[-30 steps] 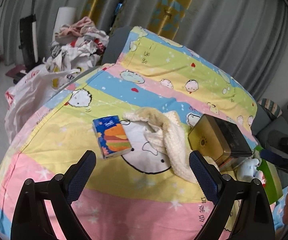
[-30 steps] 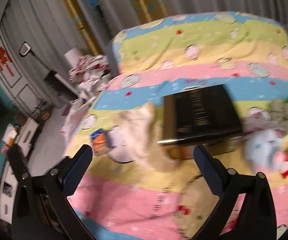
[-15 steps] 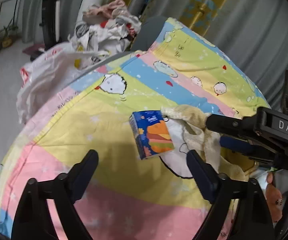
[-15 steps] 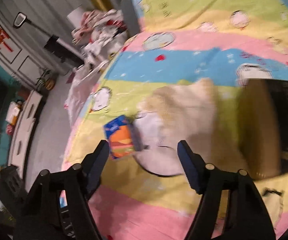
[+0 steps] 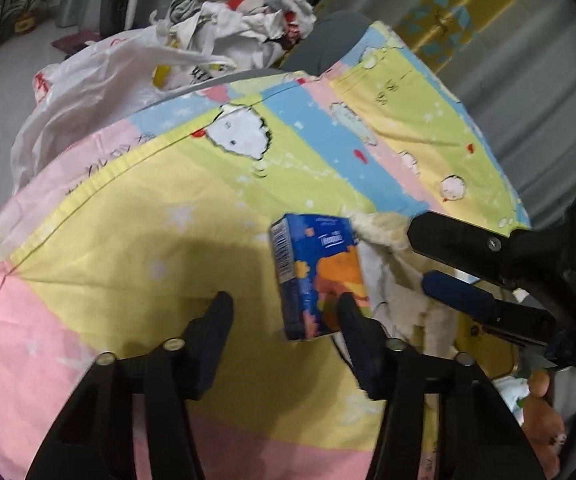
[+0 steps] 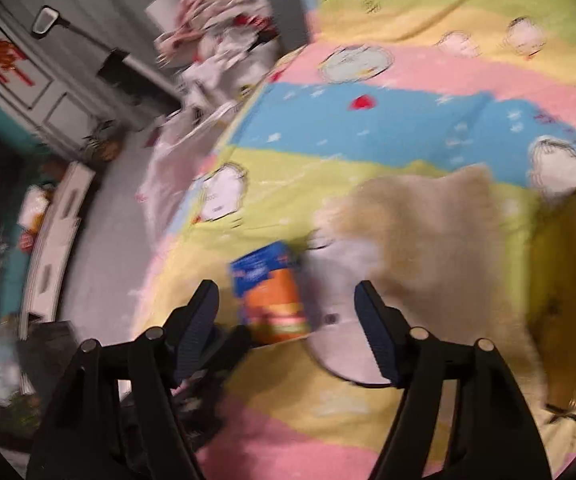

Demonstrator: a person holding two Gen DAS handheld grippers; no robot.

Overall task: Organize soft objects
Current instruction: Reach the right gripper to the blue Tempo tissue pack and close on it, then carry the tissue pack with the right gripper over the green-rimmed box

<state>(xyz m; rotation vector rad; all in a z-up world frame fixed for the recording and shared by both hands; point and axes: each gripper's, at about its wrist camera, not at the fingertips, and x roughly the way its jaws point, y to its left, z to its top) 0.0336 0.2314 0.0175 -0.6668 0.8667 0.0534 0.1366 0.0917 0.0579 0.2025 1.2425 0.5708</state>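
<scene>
Left gripper (image 5: 284, 312) is closing in on the blue-and-orange tissue pack (image 5: 315, 276) now, with its jaws spread open but narrower than a second ago, when they were standing wide and well back from the pack. The pack is lying on the striped cartoon bedsheet (image 5: 128, 216), and the left gripper's right finger is just overlapping its lower right corner, while the left finger is standing apart on bare yellow sheet. So the pack is sitting off-centre, toward the right jaw, not squarely between them.

Moving right, the cream fuzzy cloth (image 5: 391, 236) is lying touching the pack's far edge, and the right gripper (image 5: 453, 298) is reaching in over that cloth, which it was not doing a second ago. From its own blurred view, the right gripper (image 6: 288, 312) is also open, with the tissue pack (image 6: 272, 292) lying between its fingers and the cloth (image 6: 427, 224) up to the right, beside the gold box (image 6: 571, 280).

Both grippers are converging on the same spot, so a pickup looks imminent.
</scene>
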